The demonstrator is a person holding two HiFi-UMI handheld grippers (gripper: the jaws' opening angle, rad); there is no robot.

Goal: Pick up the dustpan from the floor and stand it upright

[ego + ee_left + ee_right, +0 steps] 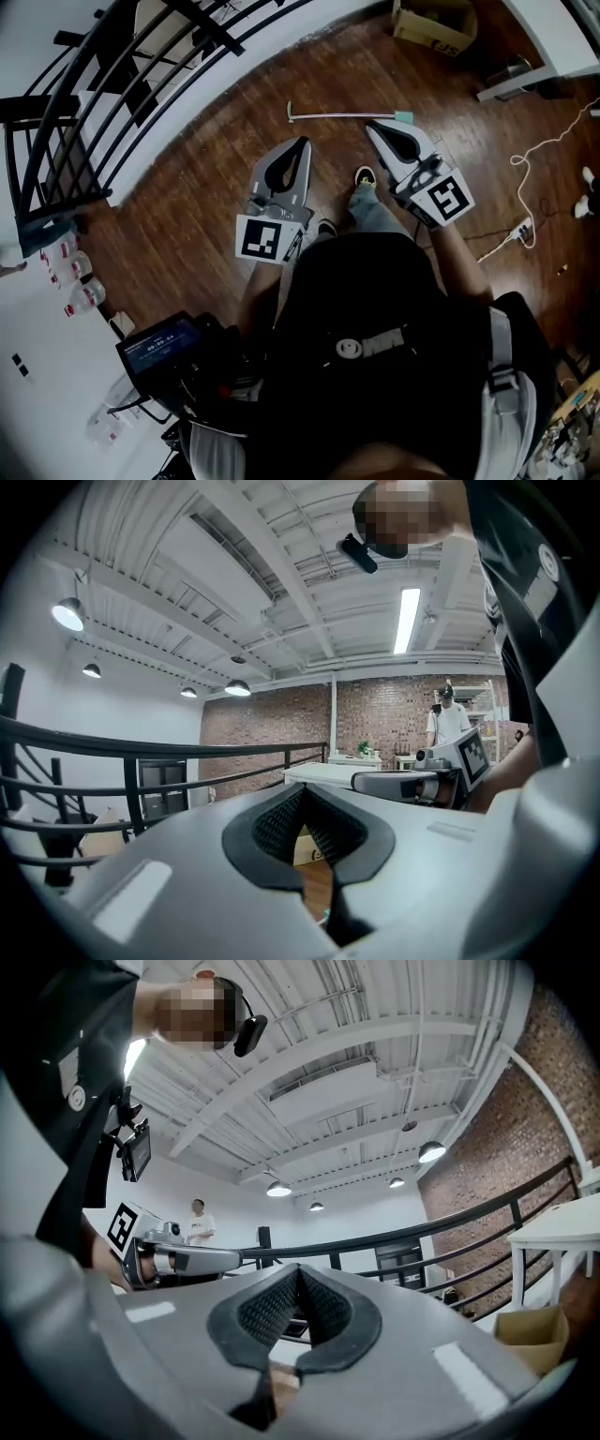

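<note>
The dustpan (337, 116) lies flat on the wooden floor in the head view: a long pale handle with a small teal pan at its right end. My left gripper (302, 141) is held level above the floor just short of the handle, its jaws shut with nothing between them. The right gripper (368, 125) hovers near the teal end, also shut and empty. In the left gripper view the left gripper (305, 789) shows its tips meeting. The right gripper (298, 1269) shows the same in the right gripper view. Neither gripper view shows the dustpan.
A black railing (141, 75) curves along the left. A cardboard box (433, 23) sits at the far wall, and a white cable with a power strip (520, 230) lies at right. Bottles (75, 272) stand at left. A bystander (448, 719) stands by a white table (319, 772).
</note>
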